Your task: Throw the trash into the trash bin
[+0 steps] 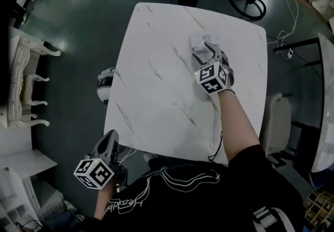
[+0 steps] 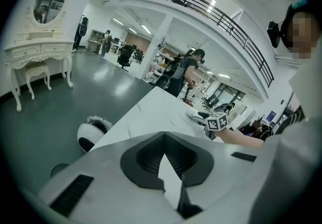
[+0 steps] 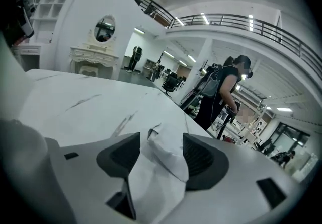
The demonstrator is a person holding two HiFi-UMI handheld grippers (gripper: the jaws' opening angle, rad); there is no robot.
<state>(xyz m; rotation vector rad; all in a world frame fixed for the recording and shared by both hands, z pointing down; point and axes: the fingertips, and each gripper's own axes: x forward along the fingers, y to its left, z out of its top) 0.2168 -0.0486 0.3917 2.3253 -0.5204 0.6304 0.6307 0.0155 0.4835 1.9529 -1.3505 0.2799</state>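
open: table [image 1: 151,106] left half | blocked: crumpled paper [image 1: 200,44] far right | white bin [image 1: 106,84] beside left edge

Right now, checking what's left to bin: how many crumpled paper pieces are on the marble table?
1: a crumpled white paper wad far right on the white marble-patterned table, between the opening jaws of the right gripper. It may hide more.

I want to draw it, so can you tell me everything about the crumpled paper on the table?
The paper is white, thin-looking and crumpled into a loose wad with sharp folds and a pointed top. It sits on the white, marble-look table, toward its far right part. It is between the jaws of the right gripper, which are opening around it.
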